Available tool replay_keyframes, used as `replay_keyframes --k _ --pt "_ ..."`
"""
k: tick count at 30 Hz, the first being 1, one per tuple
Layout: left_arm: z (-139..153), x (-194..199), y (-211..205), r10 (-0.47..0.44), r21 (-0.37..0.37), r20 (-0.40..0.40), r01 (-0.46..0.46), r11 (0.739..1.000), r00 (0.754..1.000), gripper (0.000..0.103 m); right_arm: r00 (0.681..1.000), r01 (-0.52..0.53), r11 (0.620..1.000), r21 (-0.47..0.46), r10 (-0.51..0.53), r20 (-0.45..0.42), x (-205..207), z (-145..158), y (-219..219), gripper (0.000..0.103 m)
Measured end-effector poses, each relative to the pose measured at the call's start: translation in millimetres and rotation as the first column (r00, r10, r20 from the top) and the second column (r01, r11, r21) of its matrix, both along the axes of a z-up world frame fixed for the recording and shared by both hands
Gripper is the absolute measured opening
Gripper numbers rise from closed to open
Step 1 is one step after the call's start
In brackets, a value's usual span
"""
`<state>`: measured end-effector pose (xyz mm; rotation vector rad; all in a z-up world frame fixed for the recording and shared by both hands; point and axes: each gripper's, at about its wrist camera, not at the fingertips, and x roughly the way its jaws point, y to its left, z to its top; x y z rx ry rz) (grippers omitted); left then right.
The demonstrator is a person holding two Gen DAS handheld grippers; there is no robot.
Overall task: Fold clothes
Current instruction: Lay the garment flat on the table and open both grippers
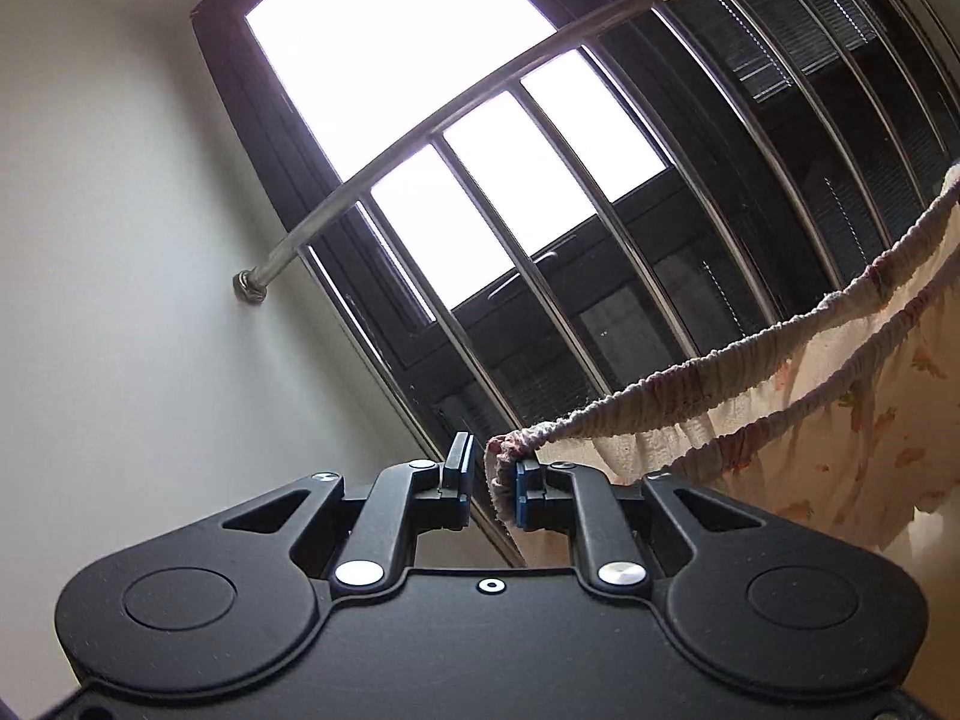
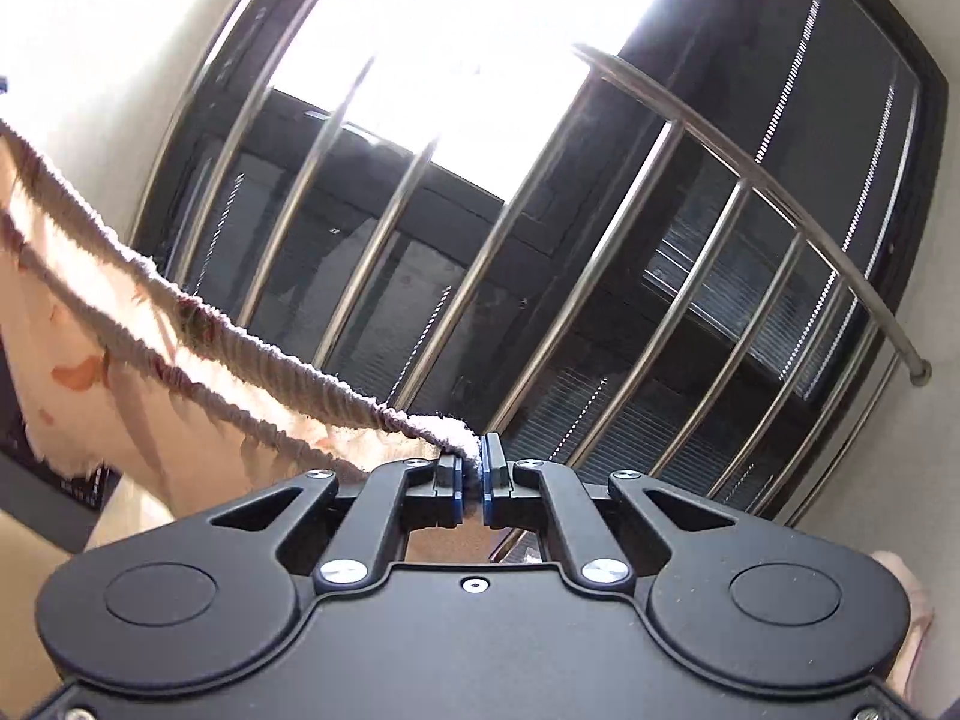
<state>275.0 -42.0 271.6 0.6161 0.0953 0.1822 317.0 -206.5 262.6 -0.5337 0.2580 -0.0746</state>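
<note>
The garment's elastic waistband (image 1: 708,360) is stretched between the tightly clamped right claw (image 2: 474,483) and the left claw (image 1: 489,489), whose partly parted jaws seemingly only hook it.

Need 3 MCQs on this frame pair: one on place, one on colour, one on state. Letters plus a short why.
1. Where does the right gripper hold the garment?
A. At the end of its elastic waistband
B. At a trouser hem
C. In mid fabric

2. What colour are the pads on the gripper fingers?
A. Red
B. Blue
C. Yellow

3. How does the left gripper stand?
A. Clamped tight on the cloth
B. Fingers apart, waistband end draped over one finger
C. Nowhere near any cloth

Answers:
1 A: the gathered waistband runs straight into the closed fingers.
2 B: blue edges show on the inner faces in both wrist views.
3 B: a clear gap shows between the fingers, and the band's end hangs on the right-hand one in that view.
</note>
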Motion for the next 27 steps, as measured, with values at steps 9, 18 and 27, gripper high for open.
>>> replay_keyframes --k 9,18,27 --pt "-191.4 -148.6 34.2 -0.132 0.023 -0.292 0.145 0.989 0.947 0.015 0.964 -0.195 0.98 -0.047 0.183 -0.192 -145.2 -167.1 -16.9 0.005" --pt "-356.5 -213.7 33.8 -0.095 -0.162 -0.635 -0.011 0.987 0.766 0.012 0.851 -0.053 0.97 0.236 0.167 -0.497 -234.7 -319.0 -34.6 0.005" --pt "-366.3 -241.6 37.8 -0.04 -0.102 -0.644 -0.034 0.994 0.764 0.029 0.826 0.004 0.969 0.247 0.136 -0.548 -285.8 -352.2 -34.4 0.009"
